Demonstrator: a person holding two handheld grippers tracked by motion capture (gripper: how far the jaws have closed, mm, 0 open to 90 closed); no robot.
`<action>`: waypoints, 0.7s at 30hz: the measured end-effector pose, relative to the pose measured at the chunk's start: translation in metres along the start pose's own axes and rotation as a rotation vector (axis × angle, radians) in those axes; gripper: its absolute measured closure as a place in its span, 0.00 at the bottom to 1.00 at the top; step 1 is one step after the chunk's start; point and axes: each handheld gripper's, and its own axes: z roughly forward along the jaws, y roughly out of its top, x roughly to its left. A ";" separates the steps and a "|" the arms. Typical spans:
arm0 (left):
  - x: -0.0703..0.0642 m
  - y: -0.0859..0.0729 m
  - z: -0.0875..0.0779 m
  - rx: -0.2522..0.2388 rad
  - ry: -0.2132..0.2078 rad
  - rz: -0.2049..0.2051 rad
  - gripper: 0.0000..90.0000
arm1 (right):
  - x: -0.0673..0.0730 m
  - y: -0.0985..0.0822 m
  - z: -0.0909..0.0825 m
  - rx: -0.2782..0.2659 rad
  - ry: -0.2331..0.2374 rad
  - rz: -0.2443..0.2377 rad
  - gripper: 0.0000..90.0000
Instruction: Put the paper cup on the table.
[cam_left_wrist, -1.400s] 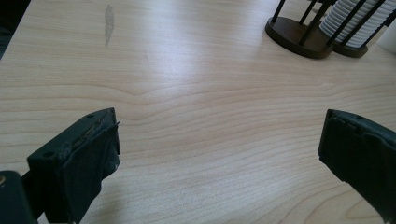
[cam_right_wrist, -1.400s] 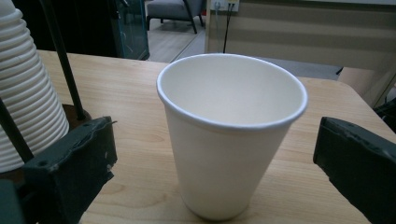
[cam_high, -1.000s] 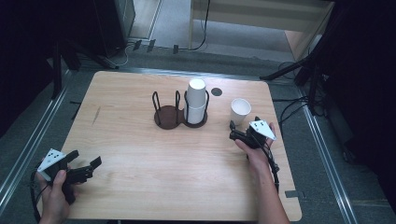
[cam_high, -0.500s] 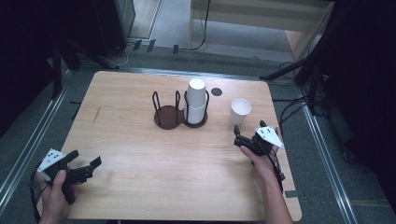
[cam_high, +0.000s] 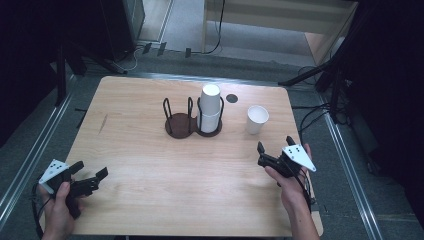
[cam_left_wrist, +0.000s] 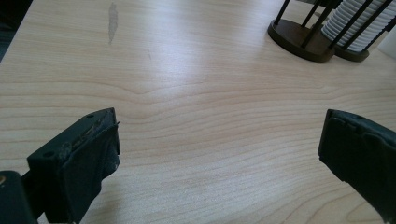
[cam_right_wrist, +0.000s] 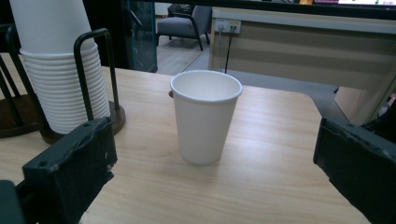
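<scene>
A single white paper cup (cam_high: 257, 119) (cam_right_wrist: 204, 115) stands upright on the wooden table (cam_high: 150, 160), right of a dark two-ring cup holder (cam_high: 192, 120). The holder's right ring carries a stack of white cups (cam_high: 210, 107) (cam_right_wrist: 58, 70); its left ring is empty. My right gripper (cam_high: 274, 146) (cam_right_wrist: 212, 175) is open, near the table's right edge, a short way in front of the single cup and apart from it. My left gripper (cam_high: 91, 173) (cam_left_wrist: 219, 158) is open at the front left corner over bare wood, with nothing between its fingers.
A small dark round spot (cam_high: 231, 98) lies on the table behind the holder. A grey smear (cam_left_wrist: 112, 21) marks the wood at the left. Cables and black stands sit on the floor around the table, with a wooden bench (cam_high: 280, 15) beyond it.
My right gripper has drawn back from the single cup toward the front right of the table. The left gripper has barely moved.
</scene>
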 end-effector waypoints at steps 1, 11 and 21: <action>0.000 0.000 0.000 -0.002 0.003 -0.003 0.00 | -0.001 -0.001 -0.003 0.002 -0.001 0.004 0.00; 0.002 0.000 0.000 -0.002 0.000 -0.015 0.00 | -0.010 -0.011 -0.033 0.001 -0.038 -0.008 0.00; 0.002 -0.001 -0.002 -0.014 0.019 -0.020 0.00 | -0.018 -0.023 -0.057 -0.010 -0.051 0.013 0.00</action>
